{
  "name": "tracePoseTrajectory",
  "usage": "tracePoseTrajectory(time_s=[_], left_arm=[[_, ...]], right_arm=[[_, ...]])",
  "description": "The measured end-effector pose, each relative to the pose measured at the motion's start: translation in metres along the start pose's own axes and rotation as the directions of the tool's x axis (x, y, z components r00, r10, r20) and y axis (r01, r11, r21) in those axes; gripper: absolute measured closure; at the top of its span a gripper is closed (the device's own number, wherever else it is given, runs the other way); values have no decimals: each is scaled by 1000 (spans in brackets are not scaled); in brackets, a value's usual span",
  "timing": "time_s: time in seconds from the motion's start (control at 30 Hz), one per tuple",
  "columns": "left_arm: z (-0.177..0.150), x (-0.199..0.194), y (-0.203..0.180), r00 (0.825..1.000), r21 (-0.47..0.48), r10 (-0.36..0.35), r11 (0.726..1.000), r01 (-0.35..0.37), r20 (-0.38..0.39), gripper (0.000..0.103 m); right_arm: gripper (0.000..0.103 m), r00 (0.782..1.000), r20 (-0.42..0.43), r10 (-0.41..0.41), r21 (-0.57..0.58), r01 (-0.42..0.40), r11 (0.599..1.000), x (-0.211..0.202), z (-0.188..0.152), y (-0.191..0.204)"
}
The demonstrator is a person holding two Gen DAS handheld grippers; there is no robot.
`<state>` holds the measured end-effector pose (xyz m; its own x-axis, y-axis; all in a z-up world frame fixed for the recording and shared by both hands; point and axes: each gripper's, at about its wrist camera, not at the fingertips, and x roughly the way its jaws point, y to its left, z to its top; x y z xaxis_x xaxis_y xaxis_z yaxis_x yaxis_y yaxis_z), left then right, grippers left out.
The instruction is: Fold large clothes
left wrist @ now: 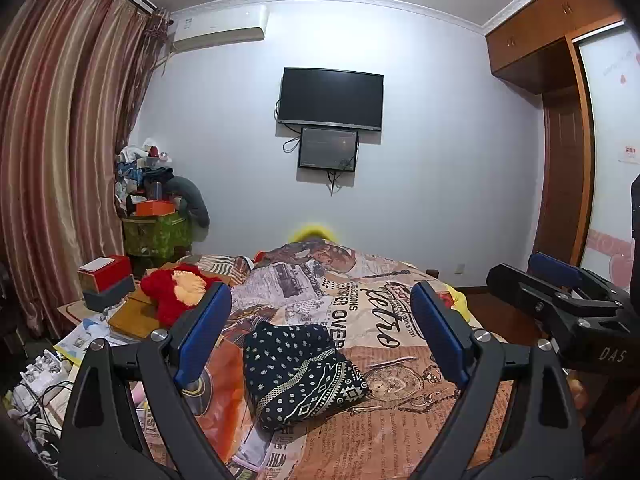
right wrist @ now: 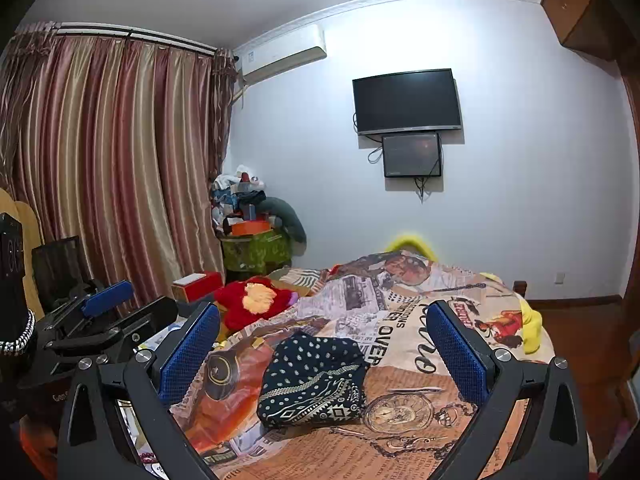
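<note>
Left wrist view first: left gripper (left wrist: pixel 320 332) hovers with its black arms spread wide, its ribbed blue pads (left wrist: pixel 204 332) pinching nothing. Between them, further off on the bed, lies the folded garment (left wrist: pixel 300 372), a soft navy bundle with white dots and a band of pale geometric trim, roughly rectangular and slightly puffed. It rests on a bedspread (left wrist: pixel 400 420) printed like old newspaper, with a pocket watch and bold lettering on orange and cream. A red plush toy (left wrist: pixel 176 292) sits at the left edge beside a red box (left wrist: pixel 106 270). On the pale wall hang a flat black television (left wrist: pixel 330 98) and a smaller screen (left wrist: pixel 328 148); striped satin curtains (left wrist: pixel 60 140) fall in glossy folds on the left. The right gripper (left wrist: pixel 560 292) shows at the right margin.

Right wrist view: right gripper (right wrist: pixel 322 344) likewise stands spread, blue pads apart and empty. The garment (right wrist: pixel 316 380) lies flat on the bedspread (right wrist: pixel 420 440), between and beyond the fingers, touching neither. The left gripper (right wrist: pixel 108 308) appears at the left, open.
</note>
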<state>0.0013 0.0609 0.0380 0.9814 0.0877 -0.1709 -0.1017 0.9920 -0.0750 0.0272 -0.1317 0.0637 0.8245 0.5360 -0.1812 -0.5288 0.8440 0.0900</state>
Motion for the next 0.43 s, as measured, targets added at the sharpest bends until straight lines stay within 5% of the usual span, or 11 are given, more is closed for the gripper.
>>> tracePoseTrajectory(time_s=[0.43], left_arm=[[-1,-4,0,1000,5,-1,1000,1,12,6]], right_arm=[[0,1000,3,12,3,-12,1000,-3,0,-5]])
